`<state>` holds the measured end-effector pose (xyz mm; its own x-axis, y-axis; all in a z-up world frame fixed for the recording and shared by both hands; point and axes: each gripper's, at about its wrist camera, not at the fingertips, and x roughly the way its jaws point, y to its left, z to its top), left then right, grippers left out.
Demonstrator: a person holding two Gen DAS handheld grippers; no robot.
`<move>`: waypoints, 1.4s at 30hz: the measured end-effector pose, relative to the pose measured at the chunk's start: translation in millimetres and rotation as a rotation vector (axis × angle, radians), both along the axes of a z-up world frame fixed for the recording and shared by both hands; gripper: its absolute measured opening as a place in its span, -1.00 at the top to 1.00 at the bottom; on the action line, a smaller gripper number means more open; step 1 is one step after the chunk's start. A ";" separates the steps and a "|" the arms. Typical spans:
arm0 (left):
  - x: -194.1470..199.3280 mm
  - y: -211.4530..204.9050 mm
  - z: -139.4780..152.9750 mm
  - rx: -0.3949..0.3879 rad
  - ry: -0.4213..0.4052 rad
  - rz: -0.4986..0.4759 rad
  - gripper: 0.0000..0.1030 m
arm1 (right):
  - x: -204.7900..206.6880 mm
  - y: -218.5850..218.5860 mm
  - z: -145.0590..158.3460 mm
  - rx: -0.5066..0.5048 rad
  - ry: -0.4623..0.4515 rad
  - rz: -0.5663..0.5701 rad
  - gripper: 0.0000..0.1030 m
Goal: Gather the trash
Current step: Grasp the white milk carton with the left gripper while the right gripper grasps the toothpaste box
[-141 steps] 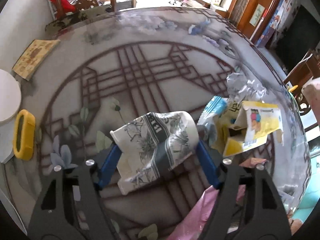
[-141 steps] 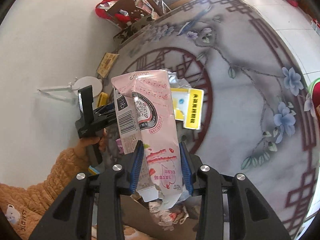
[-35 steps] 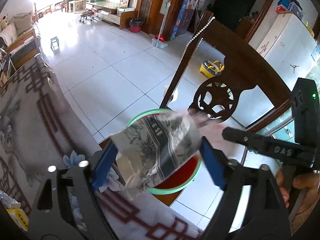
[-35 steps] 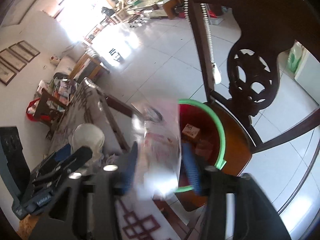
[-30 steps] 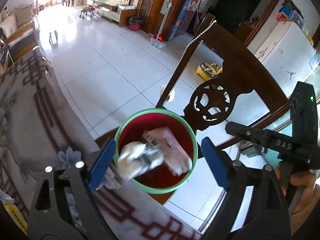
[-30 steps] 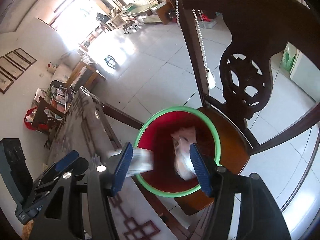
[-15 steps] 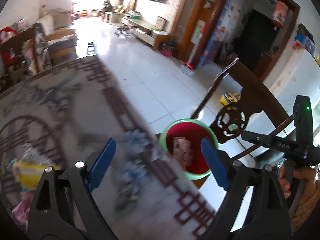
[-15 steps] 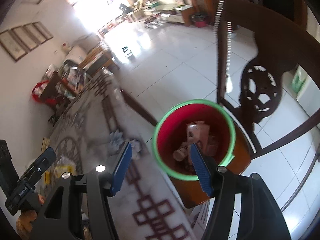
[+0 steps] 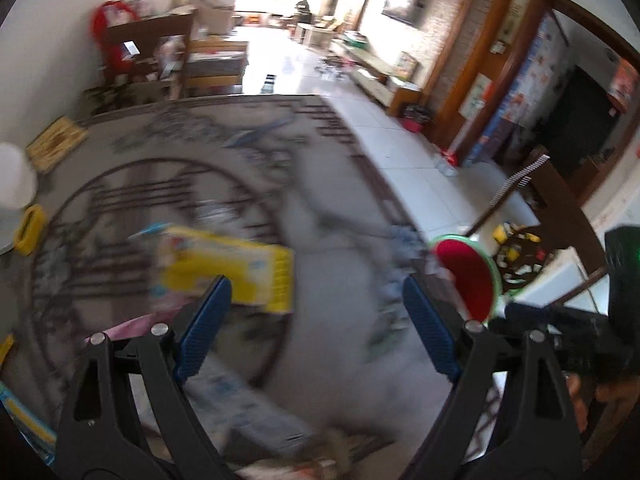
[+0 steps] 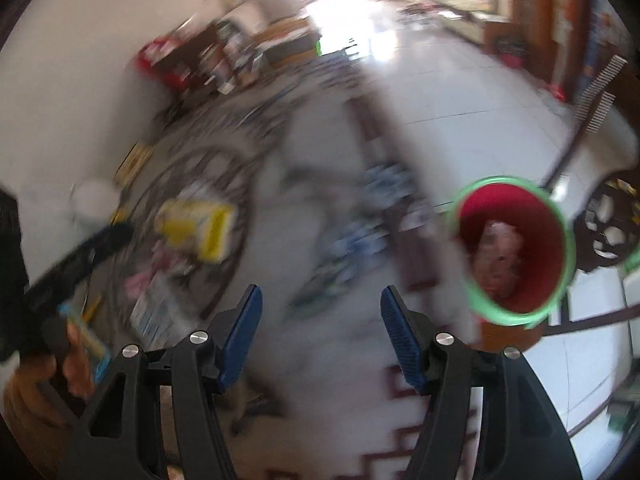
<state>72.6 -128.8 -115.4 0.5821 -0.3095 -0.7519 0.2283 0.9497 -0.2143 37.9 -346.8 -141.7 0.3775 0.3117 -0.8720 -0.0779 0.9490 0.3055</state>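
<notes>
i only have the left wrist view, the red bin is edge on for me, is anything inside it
Observer: Yes. The right wrist view looks down into the red bin, and a pale pink crumpled wrapper lies in it.
Operator: is my right gripper carrying anything
Observer: No. The right gripper has its jaws apart with nothing between them, only the patterned tablecloth below.
Operator: where is the left gripper from over there
Observer: The left gripper shows at the left edge of the right wrist view, beside the yellow carton, with the hand that holds it below.
</notes>
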 end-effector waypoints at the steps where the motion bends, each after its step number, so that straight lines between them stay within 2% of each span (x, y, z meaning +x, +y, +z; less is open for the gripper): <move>1: -0.7 18.2 -2.5 0.012 0.002 0.032 -0.65 | -0.6 13.8 -3.9 0.002 0.009 0.037 -0.17; 3: -1.7 43.6 -5.9 0.021 0.011 0.081 -0.65 | 1.1 60.2 -14.7 -0.010 0.038 0.161 -0.17; 8: -8.0 110.6 -15.0 0.015 0.044 0.209 -0.65 | 1.5 144.6 -40.8 -0.065 0.076 0.375 -0.14; 11: -14.7 134.5 -22.7 0.007 0.071 0.250 -0.65 | 2.2 179.0 -60.9 -0.094 0.116 0.473 -0.13; 14: -22.5 151.8 -37.4 -0.011 0.122 0.279 -0.65 | 6.2 199.7 -78.5 -0.154 0.138 0.514 -0.12; 15: -24.9 157.4 -43.6 -0.016 0.146 0.292 -0.65 | 8.1 205.4 -84.3 -0.186 0.142 0.524 0.03; 16: -27.3 159.3 -48.2 -0.018 0.163 0.302 -0.65 | 10.5 211.3 -91.4 -0.238 0.147 0.536 0.25; 19: -34.0 169.0 -66.5 -0.034 0.220 0.330 -0.65 | 12.5 219.0 -96.1 -0.285 0.128 0.576 0.28; 21: -36.8 168.3 -79.9 -0.030 0.260 0.334 -0.65 | 14.5 218.4 -94.9 -0.281 0.126 0.565 0.29; 25: -38.7 159.6 -106.7 -0.037 0.344 0.320 -0.65 | 21.5 192.5 -71.1 -0.212 0.079 0.452 0.29; 29: -36.9 140.9 -132.8 -0.081 0.436 0.302 -0.65 | 21.7 166.2 -53.2 -0.213 0.046 0.376 0.28; 35: -25.8 117.7 -148.3 -0.062 0.454 0.280 -0.65 | 9.4 144.7 -46.3 -0.203 0.045 0.305 0.28; 38: -24.9 113.2 -149.4 -0.084 0.458 0.268 -0.43 | 2.6 134.7 -44.4 -0.193 0.040 0.258 0.28; 39: -25.3 111.2 -146.6 -0.076 0.446 0.259 -0.32 | -1.6 132.6 -41.5 -0.184 0.039 0.248 0.28; 42: -25.5 103.4 -141.3 -0.057 0.421 0.229 -0.15 | -6.9 123.2 -35.7 -0.148 0.033 0.212 0.28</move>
<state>47.1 -25.4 -256.7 0.2893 -0.2566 -0.9222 -0.1032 0.9494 -0.2966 31.0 -223.6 -177.5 0.2878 0.2494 -0.9246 -0.2724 0.9469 0.1706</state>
